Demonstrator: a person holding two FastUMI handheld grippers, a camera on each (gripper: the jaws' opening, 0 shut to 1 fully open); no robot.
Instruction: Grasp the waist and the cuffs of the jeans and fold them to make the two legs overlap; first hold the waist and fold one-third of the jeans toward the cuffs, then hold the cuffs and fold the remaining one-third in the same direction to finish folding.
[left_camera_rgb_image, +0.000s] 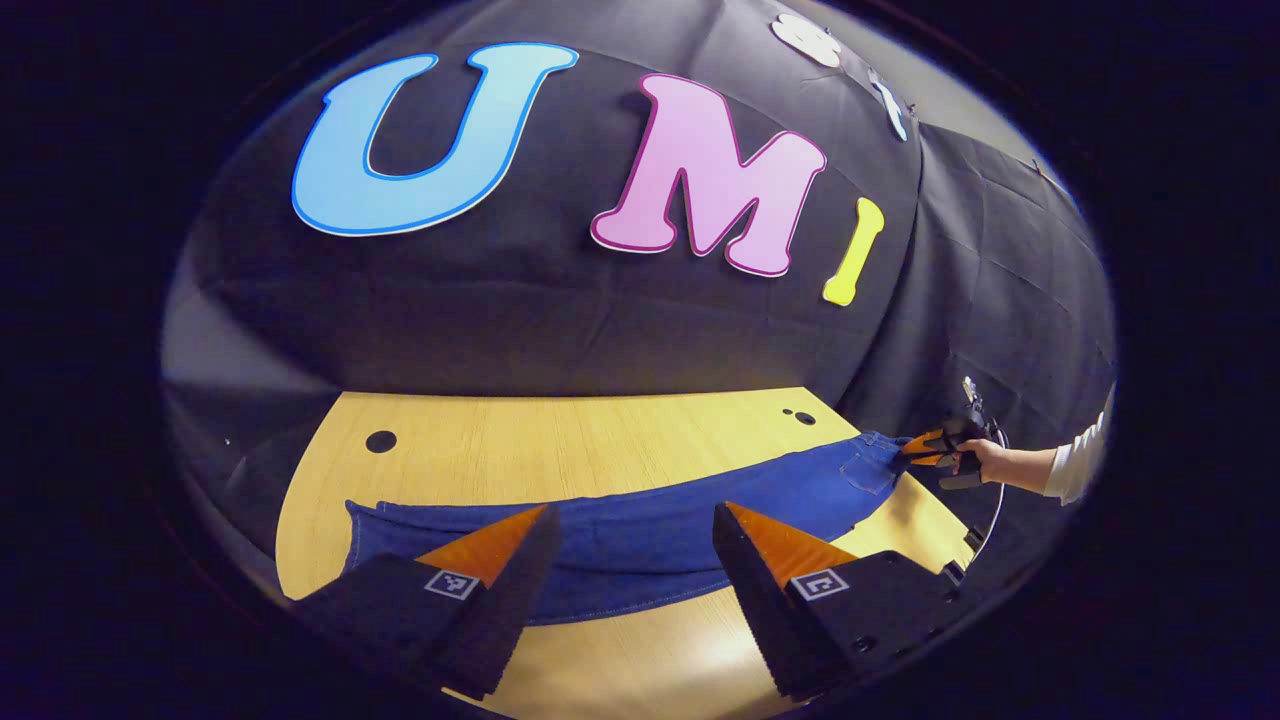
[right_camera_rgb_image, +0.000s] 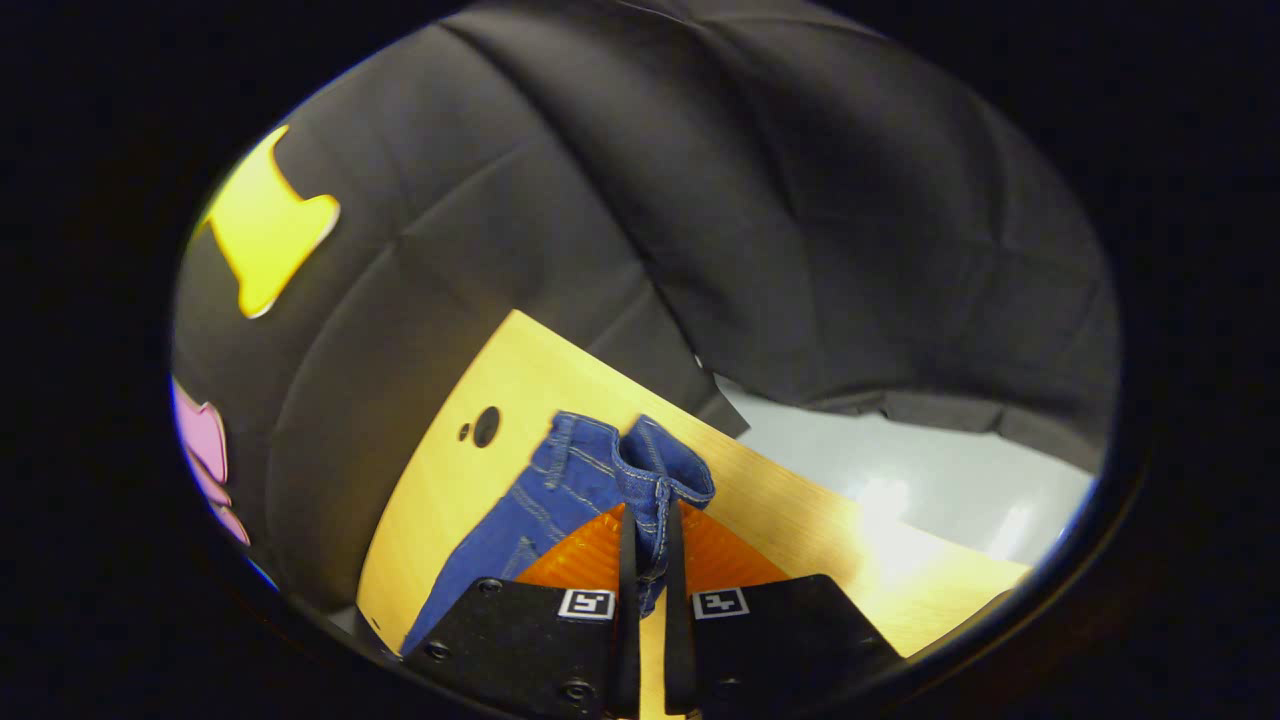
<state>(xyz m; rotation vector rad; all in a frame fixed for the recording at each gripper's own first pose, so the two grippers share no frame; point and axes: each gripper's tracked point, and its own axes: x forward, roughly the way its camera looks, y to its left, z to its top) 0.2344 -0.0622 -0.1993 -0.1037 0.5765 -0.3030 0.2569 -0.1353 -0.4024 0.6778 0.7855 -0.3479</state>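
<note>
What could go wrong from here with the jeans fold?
1. The right claw pinches only a narrow bunch of waistband on the jeans; a pull could slip it free.
2. The left claw hangs open over the cuff end, gripping nothing, so lifting the waist now could drag the jeans across the table.
3. The waist looks crumpled, so the legs may overlap unevenly.

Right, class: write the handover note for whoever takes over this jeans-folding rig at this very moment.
Left gripper: open, over the leg end of the jeans, holding nothing.
Right gripper: shut on the waistband, slightly lifted.
Jeans lie stretched along the wooden table.
Done: waist gripped.
Left: grip the cuffs, overlap the legs, then fold both thirds.
</note>
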